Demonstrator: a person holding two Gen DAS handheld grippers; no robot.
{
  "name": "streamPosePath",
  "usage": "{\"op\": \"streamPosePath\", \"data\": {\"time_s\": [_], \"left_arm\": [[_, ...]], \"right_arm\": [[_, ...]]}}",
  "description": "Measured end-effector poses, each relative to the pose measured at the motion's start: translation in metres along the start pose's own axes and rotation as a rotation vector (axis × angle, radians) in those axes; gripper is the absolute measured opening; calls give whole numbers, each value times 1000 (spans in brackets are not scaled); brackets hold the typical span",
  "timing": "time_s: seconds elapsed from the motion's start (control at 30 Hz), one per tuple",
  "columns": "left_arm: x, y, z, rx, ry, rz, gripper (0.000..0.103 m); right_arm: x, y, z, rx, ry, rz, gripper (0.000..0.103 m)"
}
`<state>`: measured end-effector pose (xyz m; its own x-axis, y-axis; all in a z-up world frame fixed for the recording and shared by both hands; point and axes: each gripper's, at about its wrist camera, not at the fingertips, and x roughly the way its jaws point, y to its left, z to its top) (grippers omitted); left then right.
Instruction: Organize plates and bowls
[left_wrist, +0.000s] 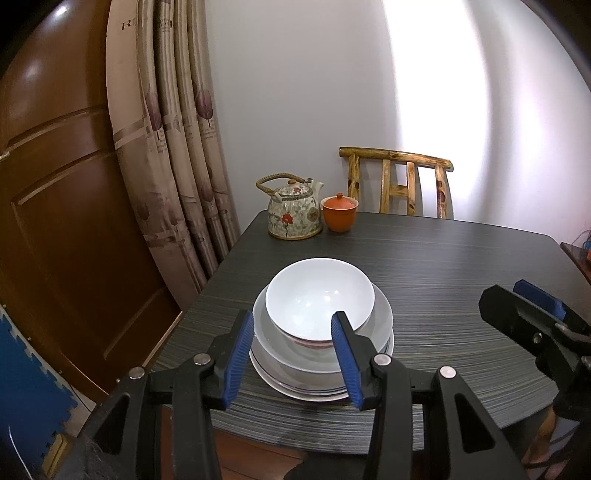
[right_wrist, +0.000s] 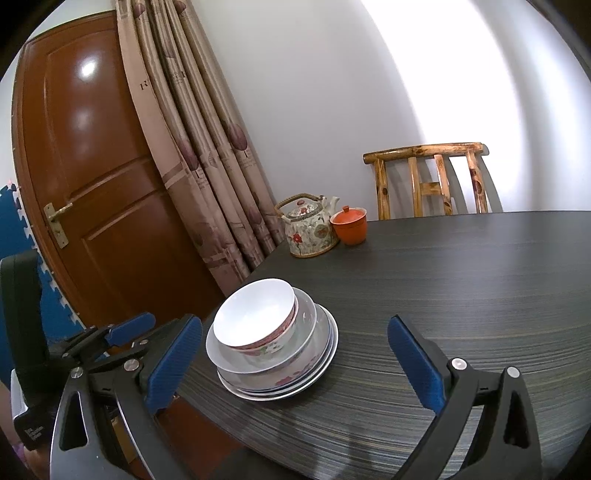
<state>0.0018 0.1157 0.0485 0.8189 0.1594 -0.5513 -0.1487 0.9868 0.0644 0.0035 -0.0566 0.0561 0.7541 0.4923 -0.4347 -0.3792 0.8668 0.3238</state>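
Hovering with jaws parted and empty: left gripper (left_wrist: 293, 354) just short of the stacked bowls (left_wrist: 319, 299) and plates (left_wrist: 295, 386); right gripper (right_wrist: 295, 365) wide apart, stack between its fingers. Curtain (right_wrist: 177, 110) lettering illegible beyond "R".

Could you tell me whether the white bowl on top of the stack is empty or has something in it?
Empty. The top bowl sits upright, and both views show only its clean white inside with light glinting off it.
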Motion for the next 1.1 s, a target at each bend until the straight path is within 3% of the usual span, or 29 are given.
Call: {"op": "streamPosePath", "data": {"time_s": [0.47,0.57,1.1], "left_arm": [[1,-3,-3,10,10,-3,45],[1,-3,-3,2,7,-11,62],[3,-5,-2,6,18,-3,62]], "right_arm": [[2,1,-2,6,17,9,101],[1,2,-3,7,18,10,101],[0,0,-6,15,27,18,101]]}}
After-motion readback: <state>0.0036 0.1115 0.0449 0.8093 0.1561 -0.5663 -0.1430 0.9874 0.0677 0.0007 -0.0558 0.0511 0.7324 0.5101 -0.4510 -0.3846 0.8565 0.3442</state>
